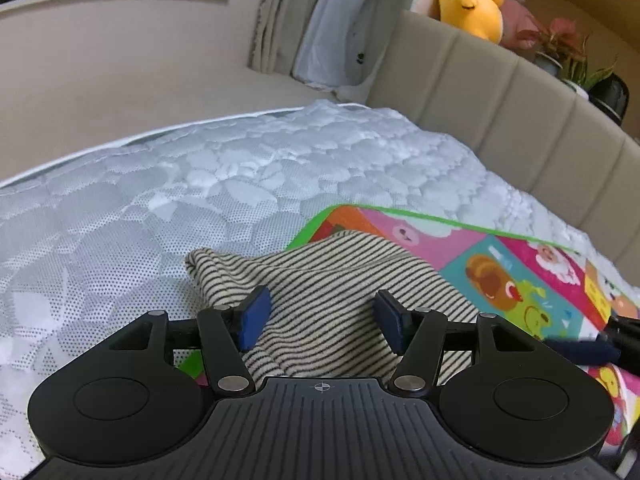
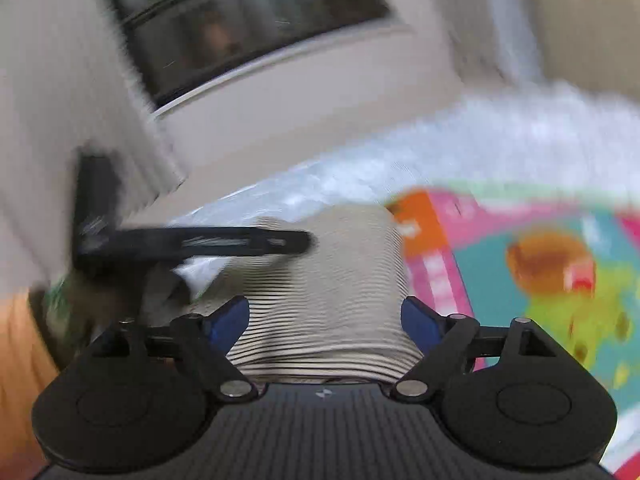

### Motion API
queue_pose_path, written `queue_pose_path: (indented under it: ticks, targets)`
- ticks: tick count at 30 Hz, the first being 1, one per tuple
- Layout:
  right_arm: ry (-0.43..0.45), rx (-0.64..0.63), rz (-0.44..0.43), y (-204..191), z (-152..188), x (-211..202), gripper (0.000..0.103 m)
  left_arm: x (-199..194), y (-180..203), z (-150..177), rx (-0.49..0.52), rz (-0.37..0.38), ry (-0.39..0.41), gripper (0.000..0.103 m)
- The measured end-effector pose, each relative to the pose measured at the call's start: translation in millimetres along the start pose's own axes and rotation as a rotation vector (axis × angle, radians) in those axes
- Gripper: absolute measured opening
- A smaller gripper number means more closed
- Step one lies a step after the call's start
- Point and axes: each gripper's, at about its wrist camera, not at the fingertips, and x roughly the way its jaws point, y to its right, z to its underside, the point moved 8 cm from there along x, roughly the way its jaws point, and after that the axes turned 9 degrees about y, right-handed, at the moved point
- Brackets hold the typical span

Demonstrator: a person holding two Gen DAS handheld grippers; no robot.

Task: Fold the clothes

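Left gripper [image 1: 320, 316] fingers spread wide, nothing between the blue pads [image 1: 254, 320], hovering above the striped garment [image 1: 328, 280]. Right gripper [image 2: 326, 322] is released too, fingers apart over the same cloth, its view smeared by motion. The garment lies bunched at the play mat's [image 1: 500, 256] ten o'clock corner, spilling onto the mattress [image 1: 180, 184]. The risk I see: with the right side moving this fast, a pinch could catch one layer only, or drag the mat along.
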Motion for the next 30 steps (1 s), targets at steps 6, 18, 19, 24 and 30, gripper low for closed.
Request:
queue_pose_path:
  ticks: [6, 18, 19, 24, 30]
  targets:
    - [-0.047, -0.006, -0.039, -7, 5, 10, 0.05, -1, -4, 1, -0.042, 0.027, 0.009, 0.063]
    - [-0.095, -0.134, 0.074, 3, 20, 7, 0.068, -36, -10, -4, -0.152, 0.032, -0.008, 0.063]
    - [-0.077, -0.153, 0.078, 3, 18, 2, 0.068, -47, -8, -4, -0.17, 0.013, -0.036, 0.063]
    - [-0.028, -0.101, 0.083, 9, 9, -14, 0.069, -76, 12, 19, -0.195, 0.012, -0.145, 0.064]
    - [-0.022, -0.111, 0.089, 11, 12, -25, 0.071, -68, 18, 36, -0.254, 0.054, -0.191, 0.067]
